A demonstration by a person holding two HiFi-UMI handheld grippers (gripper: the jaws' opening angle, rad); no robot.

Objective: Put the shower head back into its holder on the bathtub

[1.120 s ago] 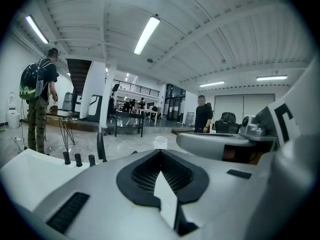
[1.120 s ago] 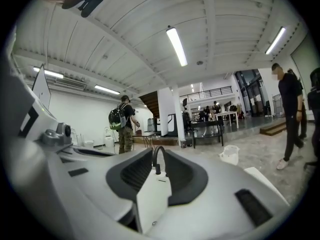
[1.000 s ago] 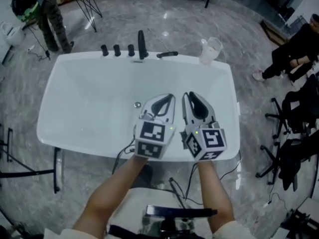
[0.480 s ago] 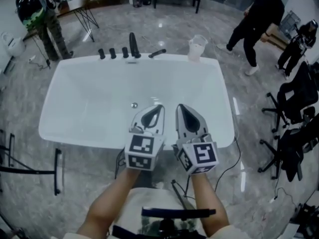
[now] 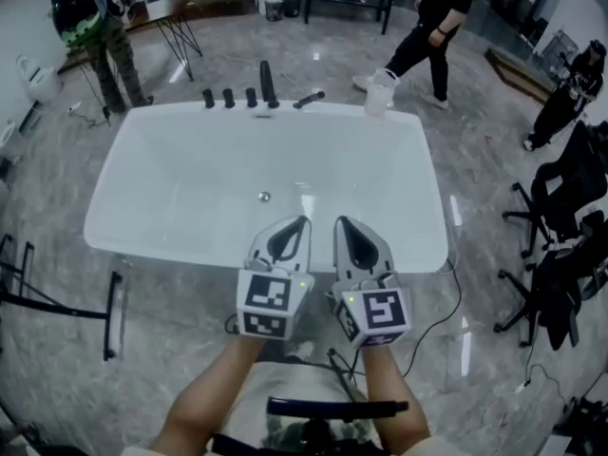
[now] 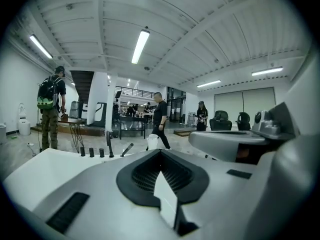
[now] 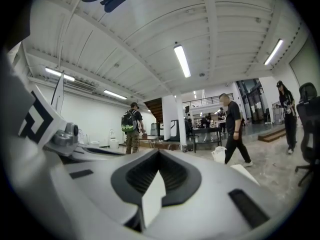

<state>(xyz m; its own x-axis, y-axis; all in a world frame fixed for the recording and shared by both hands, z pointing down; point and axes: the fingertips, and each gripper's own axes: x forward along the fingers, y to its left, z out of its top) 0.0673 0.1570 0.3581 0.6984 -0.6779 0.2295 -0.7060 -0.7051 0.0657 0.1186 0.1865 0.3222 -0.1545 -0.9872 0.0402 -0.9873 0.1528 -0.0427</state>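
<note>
Left gripper (image 5: 296, 226) and right gripper (image 5: 346, 226): both clenched, nothing between jaws, side by side above near rim of bathtub (image 5: 123, 231). Shower head (image 5: 309, 99) on far rim, just right of spout (image 5: 269, 82), across the basin from both. White container (image 5: 380, 93) further right.

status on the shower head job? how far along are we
Done, apparently: shower head lies on the bathtub's far rim by the faucet; whether it's seated is too small to confirm. In hand: nothing, left gripper and right gripper both shut, empty, over the near rim. Left: verify seating.
</note>
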